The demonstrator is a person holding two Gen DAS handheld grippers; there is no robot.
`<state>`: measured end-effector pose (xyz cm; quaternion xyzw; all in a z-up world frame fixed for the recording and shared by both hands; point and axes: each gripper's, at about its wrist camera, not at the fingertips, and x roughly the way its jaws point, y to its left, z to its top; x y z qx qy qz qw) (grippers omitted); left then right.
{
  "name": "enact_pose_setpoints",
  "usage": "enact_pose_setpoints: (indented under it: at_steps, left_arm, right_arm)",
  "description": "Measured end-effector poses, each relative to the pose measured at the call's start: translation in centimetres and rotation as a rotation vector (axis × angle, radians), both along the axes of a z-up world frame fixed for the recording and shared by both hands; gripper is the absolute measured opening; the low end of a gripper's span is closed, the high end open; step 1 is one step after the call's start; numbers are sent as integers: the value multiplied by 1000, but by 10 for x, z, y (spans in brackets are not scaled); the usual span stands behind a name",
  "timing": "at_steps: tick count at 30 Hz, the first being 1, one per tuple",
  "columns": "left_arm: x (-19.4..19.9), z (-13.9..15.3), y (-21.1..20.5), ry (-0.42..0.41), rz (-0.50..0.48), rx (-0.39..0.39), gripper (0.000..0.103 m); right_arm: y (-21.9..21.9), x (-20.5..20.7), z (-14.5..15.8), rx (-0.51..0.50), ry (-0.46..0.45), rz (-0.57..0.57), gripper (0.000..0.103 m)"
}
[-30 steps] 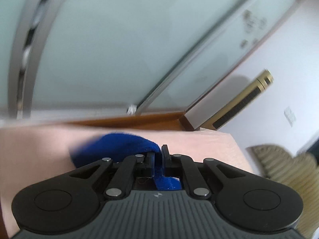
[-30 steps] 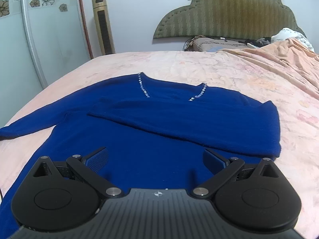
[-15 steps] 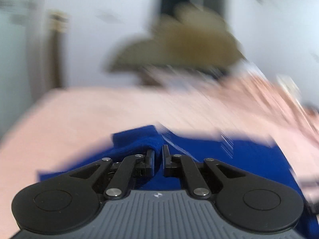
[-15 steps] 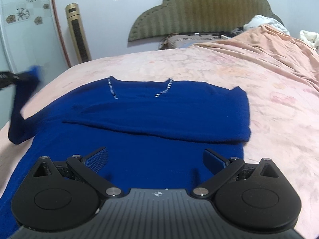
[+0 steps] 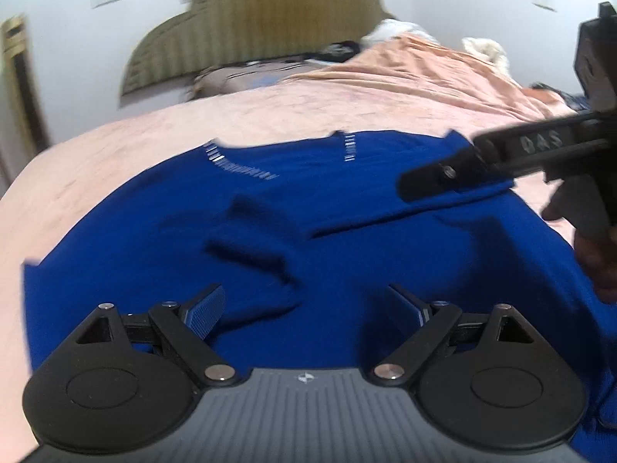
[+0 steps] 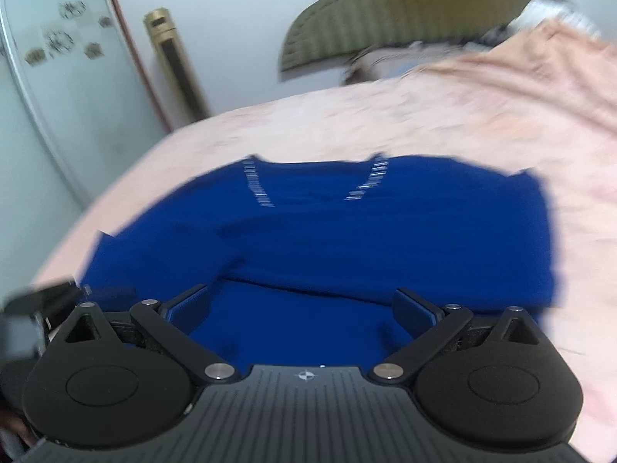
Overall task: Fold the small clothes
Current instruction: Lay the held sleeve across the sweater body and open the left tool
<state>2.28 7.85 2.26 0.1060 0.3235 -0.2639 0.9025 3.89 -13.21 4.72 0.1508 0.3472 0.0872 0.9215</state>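
A blue sweater (image 5: 347, 254) with a silver-trimmed V neck lies flat on the pink bed (image 5: 115, 162), both sleeves folded across its body; it also shows in the right wrist view (image 6: 347, 239). The left sleeve end (image 5: 262, 247) lies crumpled on the middle. My left gripper (image 5: 314, 308) is open and empty just above the sweater's lower part. My right gripper (image 6: 300, 308) is open and empty over the sweater's lower part, and its body shows at the right of the left wrist view (image 5: 501, 162).
An olive headboard (image 5: 250, 31) and a rumpled peach blanket (image 5: 424, 77) are at the far end. A glass partition (image 6: 58, 115) and a gold tower unit (image 6: 173, 61) stand left of the bed.
My left gripper carried the left sleeve from the bed's left side over the sweater's body, then opened and let it go. The right gripper stayed open and shifted slightly.
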Motion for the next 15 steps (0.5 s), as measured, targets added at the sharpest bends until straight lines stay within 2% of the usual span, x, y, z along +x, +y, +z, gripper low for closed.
enact_pose_setpoints:
  at_steps: [1, 4, 8, 12, 14, 15]
  left_arm:
    - [-1, -1, 10, 14, 33, -10, 91]
    - [2, -5, 36, 60, 145, -32, 91]
    - [12, -8, 67, 102, 296, -96, 91]
    - [28, -3, 97, 112, 459, -227, 91]
    - [41, -3, 106, 88, 526, -279, 91]
    - [50, -5, 106, 80, 563, -266, 91]
  right_arm:
    - [11, 9, 3, -26, -8, 30, 99]
    - [54, 24, 10, -188, -59, 120, 96]
    - [113, 45, 4, -365, -89, 220, 98]
    - [146, 60, -16, -535, -80, 210, 99]
    - [149, 63, -22, -552, -68, 177, 99]
    - [147, 63, -24, -538, -64, 165, 99]
